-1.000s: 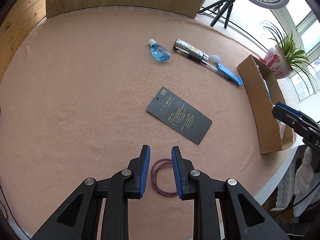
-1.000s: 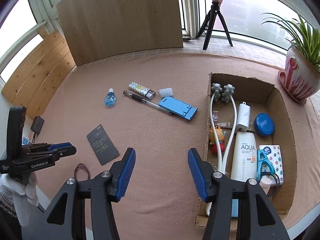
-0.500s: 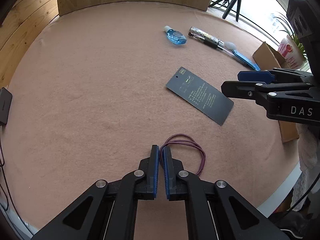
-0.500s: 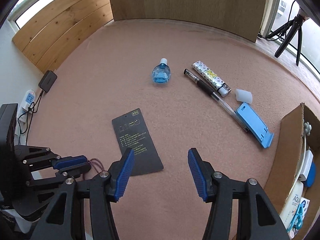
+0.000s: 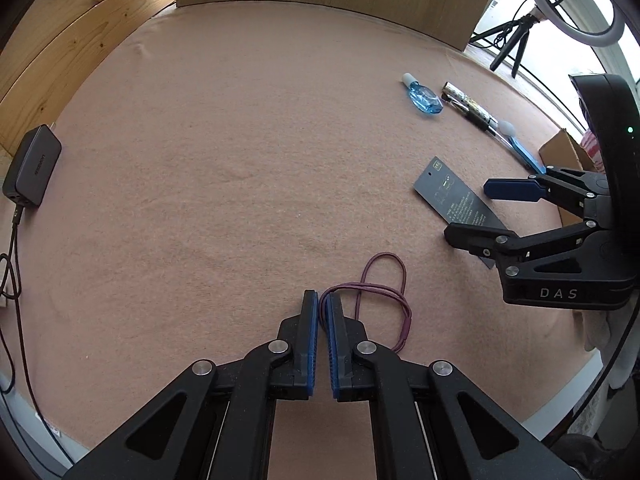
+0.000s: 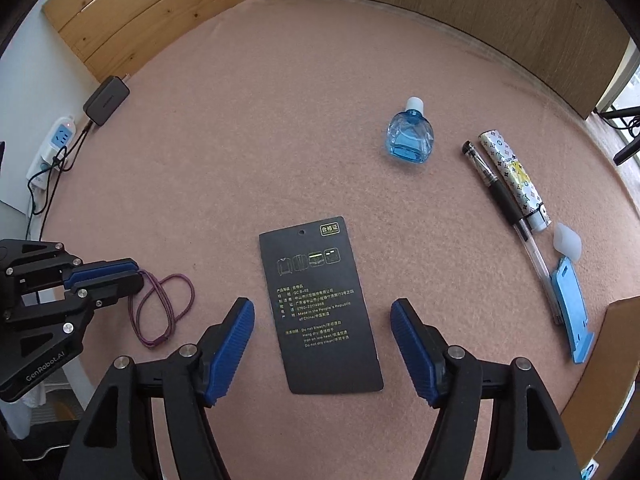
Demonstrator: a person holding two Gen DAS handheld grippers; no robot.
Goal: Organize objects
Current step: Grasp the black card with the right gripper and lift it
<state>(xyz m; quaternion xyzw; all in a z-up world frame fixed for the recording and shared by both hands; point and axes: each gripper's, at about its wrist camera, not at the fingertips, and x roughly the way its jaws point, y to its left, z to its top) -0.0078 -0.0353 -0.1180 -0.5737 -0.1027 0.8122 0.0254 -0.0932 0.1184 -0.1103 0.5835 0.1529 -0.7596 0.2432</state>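
Note:
A purple hair tie (image 5: 384, 255) lies on the pink felt tabletop (image 5: 240, 160), and my left gripper (image 5: 322, 300) is shut on one end of it. The right wrist view shows that same left gripper (image 6: 138, 276) pinching the hair tie (image 6: 191, 304). A black card with printed text (image 6: 316, 272) lies flat to the right of the hair tie. My right gripper (image 6: 322, 306) hangs just above the card with its jaws opening. The card sits between the pads, which do not touch it. In the left wrist view, the right gripper (image 5: 466, 212) hovers over the card (image 5: 448, 192).
Beyond the card lie a small blue bottle (image 6: 410, 140), a pen (image 6: 504, 200), a patterned tube (image 6: 512, 176), a white cap (image 6: 566, 240) and a blue stand (image 6: 572, 312). A cardboard box (image 6: 600, 360) stands at the right edge. A charger (image 6: 106, 98) sits far left.
My left gripper closed on the hair tie and dragged it, stretching the loop. My right gripper swung from beside the box to above the black card and its jaws widened.

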